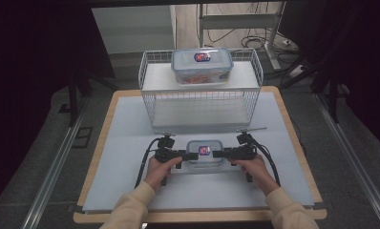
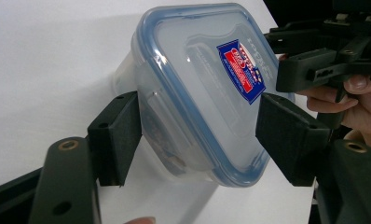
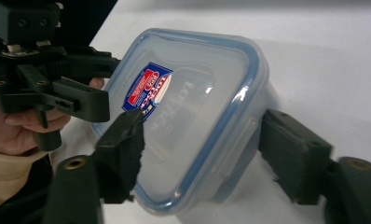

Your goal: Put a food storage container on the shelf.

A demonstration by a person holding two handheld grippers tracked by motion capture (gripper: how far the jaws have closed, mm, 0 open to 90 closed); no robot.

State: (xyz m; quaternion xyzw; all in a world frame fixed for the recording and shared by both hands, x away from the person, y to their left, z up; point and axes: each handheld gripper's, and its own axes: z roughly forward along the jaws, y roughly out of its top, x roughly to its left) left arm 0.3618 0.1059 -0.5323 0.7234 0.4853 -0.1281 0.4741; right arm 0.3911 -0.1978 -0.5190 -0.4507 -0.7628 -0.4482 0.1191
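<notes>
A clear plastic container with a blue-rimmed lid and a red and blue label lies on the grey mat near the front of the table. My left gripper closes on its left end, my right gripper on its right end. In the left gripper view the container sits between the black pads, one on the side wall and one on the lid, with the other gripper beyond. In the right gripper view the container is clamped the same way, and the opposite gripper shows at the far end.
A white wire rack stands at the back of the table, open toward me, with a shelf inside. A second, larger lidded container rests on its top. The mat ends at a wooden table edge.
</notes>
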